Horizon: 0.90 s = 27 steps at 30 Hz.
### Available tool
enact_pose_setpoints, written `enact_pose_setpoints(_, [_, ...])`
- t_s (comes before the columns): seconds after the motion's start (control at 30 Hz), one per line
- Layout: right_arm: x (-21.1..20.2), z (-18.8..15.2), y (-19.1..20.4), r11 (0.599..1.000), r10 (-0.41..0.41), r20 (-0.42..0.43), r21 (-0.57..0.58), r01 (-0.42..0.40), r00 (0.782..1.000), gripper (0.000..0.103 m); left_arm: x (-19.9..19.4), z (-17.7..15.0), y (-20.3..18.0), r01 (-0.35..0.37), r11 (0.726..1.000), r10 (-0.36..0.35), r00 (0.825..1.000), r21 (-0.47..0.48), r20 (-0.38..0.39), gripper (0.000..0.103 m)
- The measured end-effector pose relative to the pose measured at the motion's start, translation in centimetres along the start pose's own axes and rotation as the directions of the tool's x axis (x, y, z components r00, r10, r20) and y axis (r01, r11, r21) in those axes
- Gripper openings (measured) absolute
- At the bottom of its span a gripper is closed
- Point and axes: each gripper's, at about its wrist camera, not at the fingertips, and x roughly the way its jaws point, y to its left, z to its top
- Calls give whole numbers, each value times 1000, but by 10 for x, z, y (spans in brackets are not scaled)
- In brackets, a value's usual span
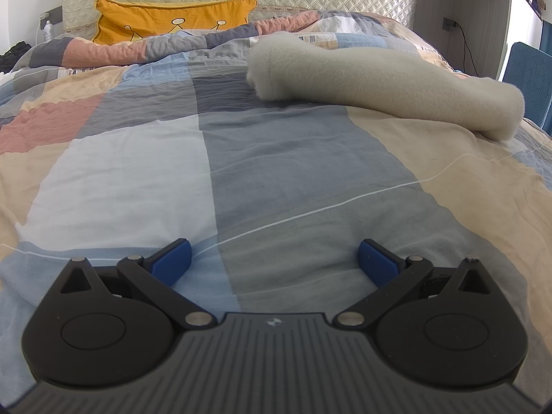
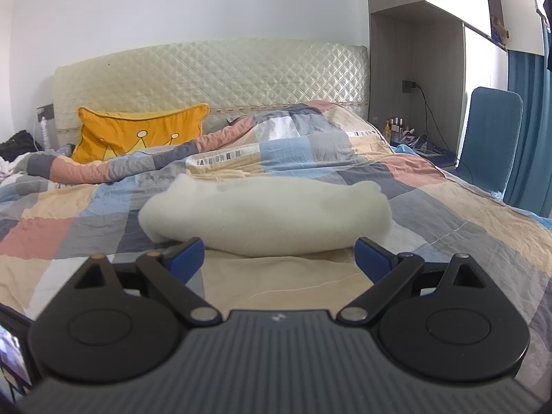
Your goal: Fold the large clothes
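Both the left gripper [image 1: 274, 258] and the right gripper [image 2: 278, 257] hover with fingers spread wide and empty, while the folded cream fleece [image 2: 265, 219] lies mid-bed on the patchwork quilt [image 1: 276, 158], nearer its right edge.

Patchwork quilt [image 1: 276, 158] in blue, grey, peach and pink spread across bed, creased. Orange cushion [image 1: 172, 20] with crown print propped against quilted cream headboard [image 2: 214, 76]. Blue chair [image 2: 490, 138] beside bed. Small bottles [image 2: 396, 126] on bedside surface near wall socket [image 2: 408, 85] with plugged black cable.
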Motion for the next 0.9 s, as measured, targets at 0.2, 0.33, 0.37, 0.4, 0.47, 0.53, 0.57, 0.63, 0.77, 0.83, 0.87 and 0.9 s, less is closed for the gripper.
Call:
enact_pose_setpoints(0.2, [0,0,-1,1000,1,1,2,-1,1000,95,0,0,0,0,1000,0,1000,0,0,103])
enact_pose_setpoints(0.33, [-1,0,-1,1000,3,0,4,-3,1000,95,0,0,0,0,1000,0,1000,0,0,103])
enact_pose_setpoints(0.37, [-1,0,-1,1000,5,1,5,-5,1000,95,0,0,0,0,1000,0,1000,0,0,103])
enact_pose_setpoints(0.4, [-1,0,-1,1000,6,1,7,-6,1000,95,0,0,0,0,1000,0,1000,0,0,103])
enact_pose_setpoints(0.47, [-1,0,-1,1000,5,1,5,-5,1000,95,0,0,0,0,1000,0,1000,0,0,103])
enact_pose_setpoints(0.53, [-1,0,-1,1000,4,2,5,-4,1000,95,0,0,0,0,1000,0,1000,0,1,103])
enact_pose_setpoints(0.57, [-1,0,-2,1000,5,1,5,-5,1000,96,0,0,0,0,1000,0,1000,0,1,103])
enact_pose_setpoints(0.63, [-1,0,-2,1000,5,1,7,-5,1000,95,0,0,0,0,1000,0,1000,0,1,103])
enact_pose_setpoints(0.77, [-1,0,-2,1000,5,1,9,-5,1000,95,0,0,0,0,1000,0,1000,0,1,103])
enact_pose_setpoints(0.83, [-2,0,-3,1000,6,2,12,-6,1000,95,0,0,0,1,1000,-1,1000,0,1,103])
enact_pose_setpoints(0.87, [-2,0,-3,1000,6,2,10,-6,1000,95,0,0,0,1,1000,-1,1000,0,1,103])
enact_pose_setpoints(0.9, [-2,0,-3,1000,6,3,10,-6,1000,95,0,0,0,0,1000,0,1000,0,1,103])
